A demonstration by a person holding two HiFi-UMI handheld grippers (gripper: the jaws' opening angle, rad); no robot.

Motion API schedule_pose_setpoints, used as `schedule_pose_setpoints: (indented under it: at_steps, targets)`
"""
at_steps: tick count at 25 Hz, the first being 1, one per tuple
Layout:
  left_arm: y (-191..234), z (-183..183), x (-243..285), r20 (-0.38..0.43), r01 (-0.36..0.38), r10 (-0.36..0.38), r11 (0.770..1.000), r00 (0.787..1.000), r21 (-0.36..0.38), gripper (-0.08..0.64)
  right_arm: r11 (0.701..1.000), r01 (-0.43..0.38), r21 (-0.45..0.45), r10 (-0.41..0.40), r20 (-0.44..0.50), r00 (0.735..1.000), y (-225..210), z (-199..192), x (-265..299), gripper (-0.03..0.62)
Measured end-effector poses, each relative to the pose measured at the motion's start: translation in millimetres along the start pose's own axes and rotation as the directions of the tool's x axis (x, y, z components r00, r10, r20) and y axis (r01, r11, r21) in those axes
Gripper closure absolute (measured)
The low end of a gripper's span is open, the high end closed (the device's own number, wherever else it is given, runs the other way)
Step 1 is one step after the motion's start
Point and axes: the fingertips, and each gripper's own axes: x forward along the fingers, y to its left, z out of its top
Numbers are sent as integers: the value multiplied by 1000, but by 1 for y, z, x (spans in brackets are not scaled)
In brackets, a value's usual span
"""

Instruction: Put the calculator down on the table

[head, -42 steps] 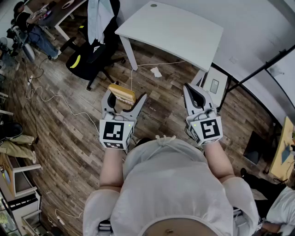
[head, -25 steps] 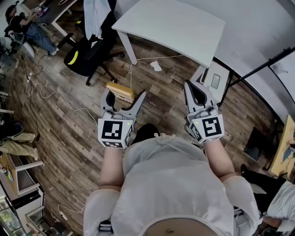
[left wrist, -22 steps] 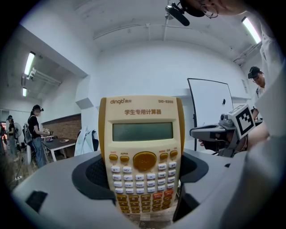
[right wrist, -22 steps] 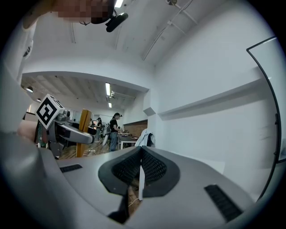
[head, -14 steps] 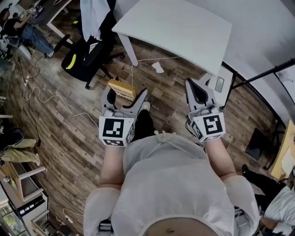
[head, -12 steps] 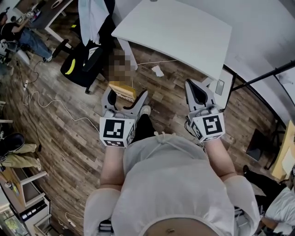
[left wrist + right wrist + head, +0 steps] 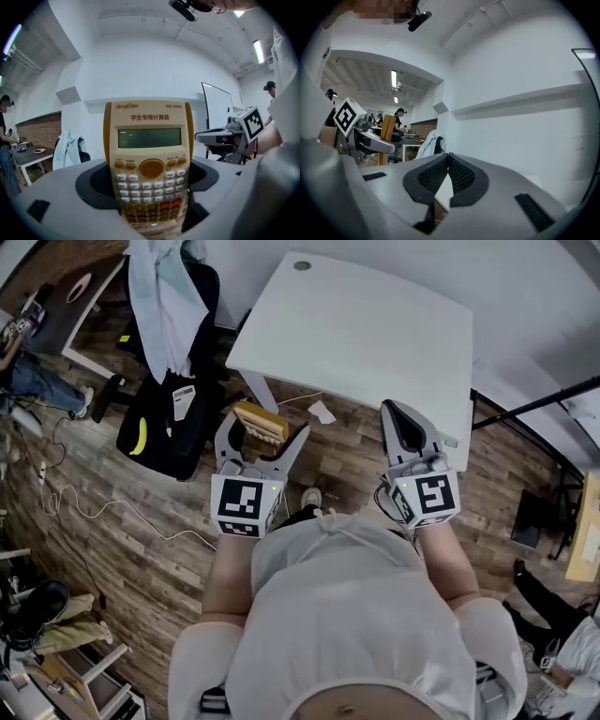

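Far left, we have a black chair (image 7: 164, 423) draped with a pale garment (image 7: 159, 306), and a cable (image 7: 103, 512) trailing over the wood floor (image 7: 141, 549). Our left tongs (image 7: 261, 432) are clamped on the yellow calculator (image 7: 149, 164). It stands upright between the jaws, keys toward the camera, held above the floor just short of the white worktop (image 7: 375, 324). So we judge the set-down not yet done: the reach over the edge, the lowering and the release are left. The worktop looks bare and flat, with a small grommet (image 7: 300, 265) by its far corner. On the right, our right tongs (image 7: 394, 416) are pressed together on nothing, by the worktop's near edge.
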Motion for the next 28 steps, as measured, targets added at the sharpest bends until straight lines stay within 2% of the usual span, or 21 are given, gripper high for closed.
schedule_pose_setpoints:
  at_steps: [4, 9, 16, 23, 28]
  targets:
    - [31, -2, 38, -21, 62, -62, 998, 998, -18, 146, 998, 66, 18, -66, -28, 997, -14, -5, 35, 586]
    - [49, -12, 88, -58, 110, -112, 993, 992, -40, 146, 990, 134, 42, -131, -76, 989, -45, -20, 65, 586]
    - [62, -35, 172, -127, 143, -147, 989, 981, -37, 146, 987, 149, 53, -143, -95, 985, -94, -48, 114, 585]
    - [61, -32, 277, -205, 173, -170, 985, 964, -4, 146, 969, 211, 129, -195, -124, 973, -185, -70, 163, 586]
    - [53, -38, 349, -255, 211, -206, 977, 945, -6, 146, 964, 230, 135, -206, -175, 963, -240, -92, 194, 586]
